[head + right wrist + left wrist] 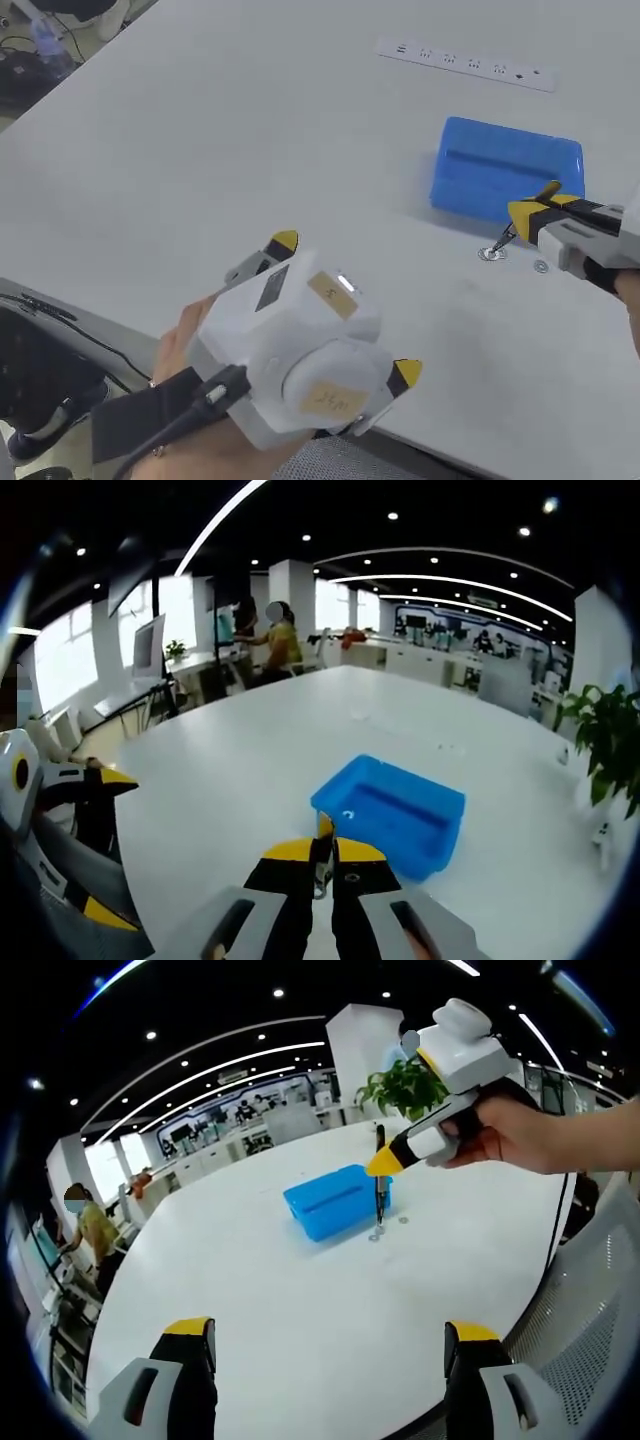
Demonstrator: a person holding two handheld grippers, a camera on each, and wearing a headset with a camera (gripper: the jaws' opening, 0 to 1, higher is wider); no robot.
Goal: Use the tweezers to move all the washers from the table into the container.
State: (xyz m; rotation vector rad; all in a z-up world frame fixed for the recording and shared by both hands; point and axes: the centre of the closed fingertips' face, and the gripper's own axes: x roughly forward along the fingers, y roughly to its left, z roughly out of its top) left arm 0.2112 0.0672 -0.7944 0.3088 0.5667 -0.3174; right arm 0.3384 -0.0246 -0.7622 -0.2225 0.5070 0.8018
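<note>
Hovering nearest the person at the table's near edge, the left gripper [345, 306] is held in a hand [182, 340]. Its 2 yellow-tipped jaws are spread wide with nothing between them, and the left gripper view shows the same gap. Beyond it stretches the white table [250, 130]. Farther out to the right, the right gripper [535, 205] has its 2 jaws pressed together on the tweezers [505, 238], which slant down to the tabletop. The tweezer tips meet 1 washer [490, 254]; whether they actually pinch it is too small to tell. A 2nd washer [541, 266] lies flat on the table just beside the 1st, to its right in the head view. Both rest near the front wall of the blue container [508, 168], apart from it. In the right gripper view a small pale ring [348, 815] shows on the container's floor, possibly a washer, though it is too blurred to be sure. Past the container a white power strip [465, 63] lies on the table, well apart. Farthest off, the left gripper view shows a potted plant [405, 1085] behind the table and a seated person [85, 1225] at another desk.
</note>
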